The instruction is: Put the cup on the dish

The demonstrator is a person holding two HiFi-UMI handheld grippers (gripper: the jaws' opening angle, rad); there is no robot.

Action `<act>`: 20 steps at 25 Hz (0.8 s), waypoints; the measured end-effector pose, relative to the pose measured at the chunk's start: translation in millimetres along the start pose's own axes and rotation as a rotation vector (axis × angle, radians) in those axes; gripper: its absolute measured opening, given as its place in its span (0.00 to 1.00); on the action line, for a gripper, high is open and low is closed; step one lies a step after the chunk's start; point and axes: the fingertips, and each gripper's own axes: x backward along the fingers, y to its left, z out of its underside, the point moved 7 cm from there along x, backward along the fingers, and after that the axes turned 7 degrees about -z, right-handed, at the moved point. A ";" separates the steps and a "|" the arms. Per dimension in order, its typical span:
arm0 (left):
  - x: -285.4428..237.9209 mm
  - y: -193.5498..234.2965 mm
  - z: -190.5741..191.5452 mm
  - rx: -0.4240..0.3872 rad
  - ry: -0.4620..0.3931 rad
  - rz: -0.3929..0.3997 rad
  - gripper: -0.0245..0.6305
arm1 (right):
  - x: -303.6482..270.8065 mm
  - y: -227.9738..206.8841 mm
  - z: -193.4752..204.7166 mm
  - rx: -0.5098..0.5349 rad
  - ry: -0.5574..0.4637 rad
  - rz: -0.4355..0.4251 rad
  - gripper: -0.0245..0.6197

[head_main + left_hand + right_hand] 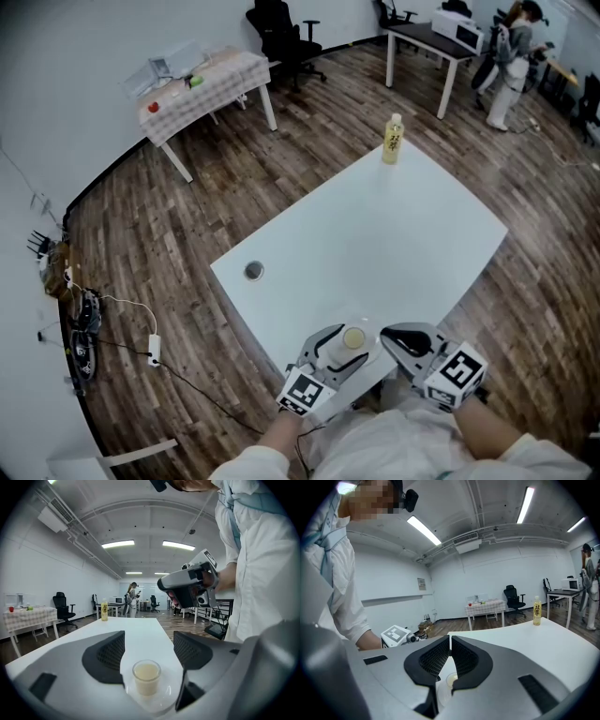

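Hovering at the near edge of the table (394, 234), my left gripper (149, 641) has its jaws spread wide, and neither pad touches anything. The cup (146, 677) stands upright on the dish (167, 693) and holds a pale drink. In the left gripper view it shows at 6 o'clock of the gap between my jaws, lower than the pads and apart from both.

In the head view cup and dish sit at the table's 6 o'clock edge. The left gripper reaches in from 7 o'clock, and my right gripper (450, 638) is at 3 o'clock of the cup, just beside the dish. The right gripper's jaws are pressed together with nothing between them, and the cup shows beneath them at 6 o'clock. A bottle (392, 139) stands at the table's 12 o'clock edge, well apart from the cup.
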 end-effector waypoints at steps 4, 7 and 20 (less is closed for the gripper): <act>10.8 -3.7 -16.0 0.003 -0.026 0.009 0.47 | -1.4 0.1 -1.1 -0.011 -0.009 0.000 0.09; 16.8 -6.7 -22.7 0.016 -0.038 0.016 0.36 | -0.3 -0.6 0.0 -0.018 -0.013 0.004 0.09; 37.5 -22.4 -47.7 0.027 -0.108 -0.014 0.04 | 10.3 -7.6 3.6 -0.026 -0.027 0.007 0.09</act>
